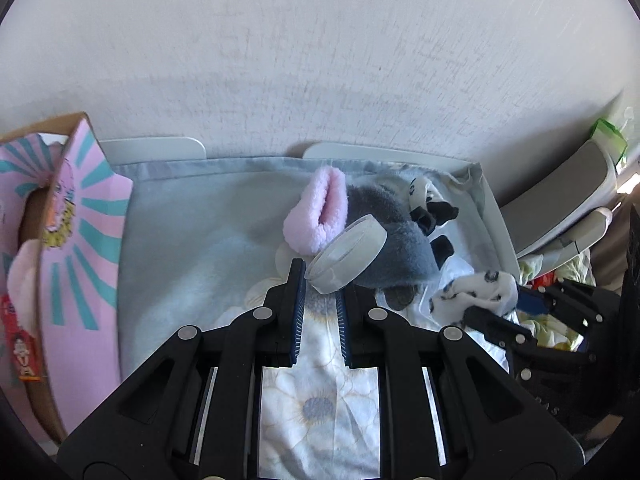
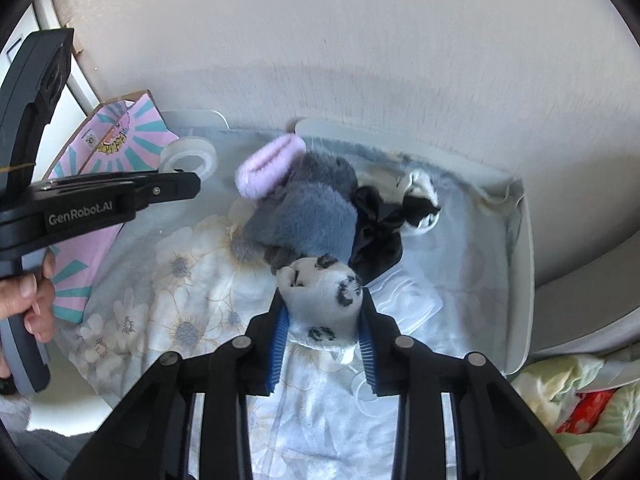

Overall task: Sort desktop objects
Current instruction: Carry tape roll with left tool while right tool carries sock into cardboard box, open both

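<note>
Fingers (image 2: 280, 332): R gripper (image 2: 323, 320) clamps spotted sock (image 2: 324, 292); L gripper (image 1: 320, 280) prob. pinches tape roll (image 1: 346, 256).

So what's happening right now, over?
Left gripper shut on tape roll. Right gripper shut on spotted sock. Socks pile ahead.

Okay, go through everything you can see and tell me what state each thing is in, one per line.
left gripper: shut on the clear tape roll
right gripper: shut on the white spotted sock
pink fuzzy sock: lying on the pile
grey plush: lying on the floral cloth
pink box: open
</note>
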Available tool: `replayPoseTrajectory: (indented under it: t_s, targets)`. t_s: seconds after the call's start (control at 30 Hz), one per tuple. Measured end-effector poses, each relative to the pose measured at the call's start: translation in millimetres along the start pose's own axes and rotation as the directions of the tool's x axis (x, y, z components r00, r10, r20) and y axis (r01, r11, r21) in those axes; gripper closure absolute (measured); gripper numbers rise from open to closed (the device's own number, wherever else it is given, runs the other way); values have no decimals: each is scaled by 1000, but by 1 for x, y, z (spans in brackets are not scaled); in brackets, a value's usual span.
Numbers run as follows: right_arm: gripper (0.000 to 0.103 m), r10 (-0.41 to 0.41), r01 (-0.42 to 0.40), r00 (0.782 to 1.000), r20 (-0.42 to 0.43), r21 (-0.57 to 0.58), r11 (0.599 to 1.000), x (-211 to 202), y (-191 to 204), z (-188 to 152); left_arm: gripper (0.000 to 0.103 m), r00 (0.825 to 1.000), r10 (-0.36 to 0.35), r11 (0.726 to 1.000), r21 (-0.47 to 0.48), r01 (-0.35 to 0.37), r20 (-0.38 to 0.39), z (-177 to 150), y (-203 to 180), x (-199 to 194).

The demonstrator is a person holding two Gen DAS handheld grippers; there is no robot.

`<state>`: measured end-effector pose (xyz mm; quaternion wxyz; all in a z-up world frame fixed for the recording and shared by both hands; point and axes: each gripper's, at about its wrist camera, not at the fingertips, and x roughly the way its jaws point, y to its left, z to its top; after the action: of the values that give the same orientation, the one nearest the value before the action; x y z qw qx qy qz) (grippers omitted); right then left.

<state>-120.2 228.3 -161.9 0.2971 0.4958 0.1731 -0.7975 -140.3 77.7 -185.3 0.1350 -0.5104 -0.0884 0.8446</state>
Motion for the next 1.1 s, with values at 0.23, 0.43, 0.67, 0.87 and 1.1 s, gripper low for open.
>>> replayPoseTrajectory:
  t_s: [0.23,0.43,0.67,0.87,1.1]
  targets:
    - [73,25,-24,999,45,-15,1000,-24,10,34,90,1000,-8,1000,26,7,28,8,11,-42]
    - [73,39,-34,994,98,-57,998,-42,30,67,90,998,2,1000,23,-3,56,12,28,-74]
    - [73,80,-65,989,126,-120,991,-53,64,108,90,997,7,999,-53,-3,80,15,65,-106]
    - [73,139,-112,983,123,-200,973,-55,108,138,90,993,44,996,-79,-35,113,14,88,-132]
    - [73,213,-170,970,113,-311,935,-51,165,164,90,987,85,987,-150,-65,136,1,130,-163]
